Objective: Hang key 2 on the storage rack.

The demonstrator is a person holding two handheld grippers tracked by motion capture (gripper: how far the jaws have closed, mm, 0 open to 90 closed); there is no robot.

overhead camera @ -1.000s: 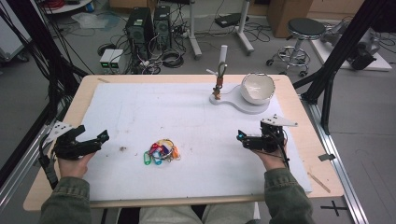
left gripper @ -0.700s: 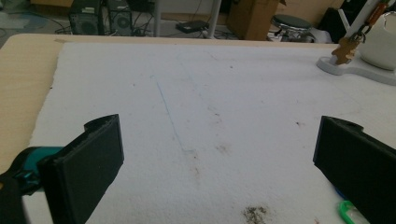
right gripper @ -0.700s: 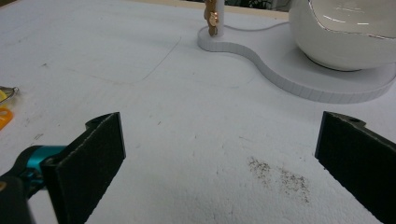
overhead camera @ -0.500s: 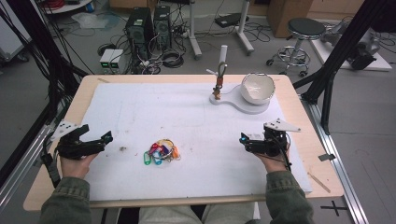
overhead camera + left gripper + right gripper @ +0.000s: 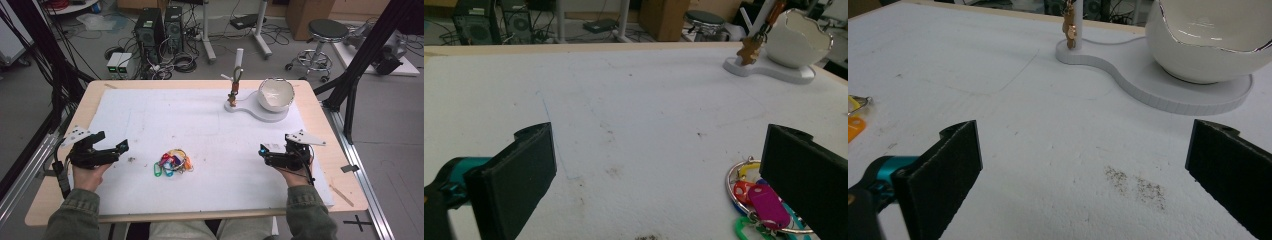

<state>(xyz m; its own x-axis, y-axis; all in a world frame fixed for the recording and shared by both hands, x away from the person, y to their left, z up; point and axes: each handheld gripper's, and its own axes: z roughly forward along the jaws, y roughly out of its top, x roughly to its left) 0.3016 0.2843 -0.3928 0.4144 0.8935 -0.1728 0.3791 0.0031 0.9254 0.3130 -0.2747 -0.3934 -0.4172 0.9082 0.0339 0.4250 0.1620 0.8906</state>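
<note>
From above, a bunch of keys [image 5: 172, 163] lies on the white mat [image 5: 200, 135] between the left gripper [image 5: 121, 146] and the right gripper [image 5: 262, 150], nearer the left. The left gripper view brings out its metal ring and coloured tags just beside one jaw. The bunch is a loose heap with no clear long axis. Both grippers gape wide, empty. Behind stand a white bowl [image 5: 275, 93] on its stand, computers and cables.

A grey floor [image 5: 60, 95] is seen beyond the wooden table [image 5: 320, 105]. Two computer towers [image 5: 159, 27] are stood among tangled cables [image 5: 175, 60], and a round stool [image 5: 327, 32] is placed nearby.
</note>
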